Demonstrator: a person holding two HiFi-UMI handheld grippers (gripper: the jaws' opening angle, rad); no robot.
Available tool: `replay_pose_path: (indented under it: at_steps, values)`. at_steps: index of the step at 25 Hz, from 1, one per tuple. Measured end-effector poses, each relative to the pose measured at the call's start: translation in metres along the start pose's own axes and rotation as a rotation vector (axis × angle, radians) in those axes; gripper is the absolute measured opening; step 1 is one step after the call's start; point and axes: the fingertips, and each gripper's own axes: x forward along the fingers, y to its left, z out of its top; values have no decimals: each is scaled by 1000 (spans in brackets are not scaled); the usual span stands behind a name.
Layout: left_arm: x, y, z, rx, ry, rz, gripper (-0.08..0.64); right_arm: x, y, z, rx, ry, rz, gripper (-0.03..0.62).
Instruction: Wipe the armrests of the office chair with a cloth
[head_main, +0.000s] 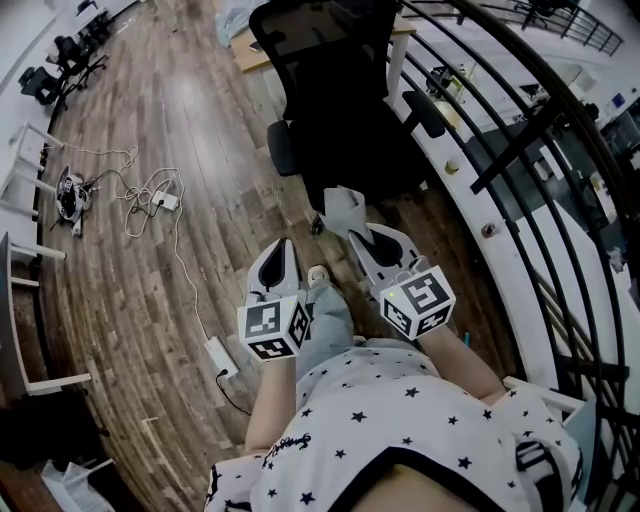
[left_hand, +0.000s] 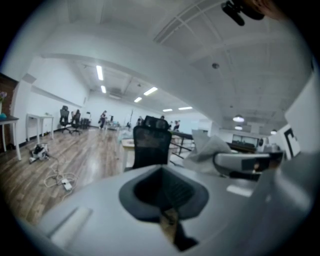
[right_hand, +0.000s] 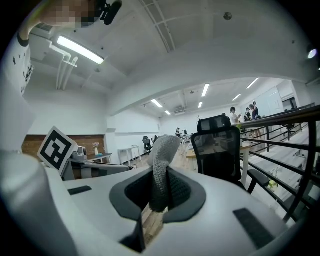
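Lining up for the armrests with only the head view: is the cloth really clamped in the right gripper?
Observer: Yes. Its own view shows the right gripper with its jaws shut on the grey cloth, which stands up between them.
Operator: And the left gripper?
Observer: The left gripper has its jaws together, with nothing between them.
Operator: Anyone close to the chair?
Observer: The right gripper view shows people standing far behind the office chair.
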Motion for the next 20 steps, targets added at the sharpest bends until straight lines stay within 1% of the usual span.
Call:
replay_pose_path:
  at_steps: [3,12,16,20]
  values:
    - [22,15,3,15,11,-6,3,23,-13,-1,-1,12,-3,38]
    - [84,61,17,5,59,-46,3,96,-41,8,0,51,-3,38]
    - [110,83,25,21,82,-35,3,131,-52,14,-8,62,-3,38]
    - [136,103,26,21,106,-35,3,163,-64,14,-3,79,-11,38]
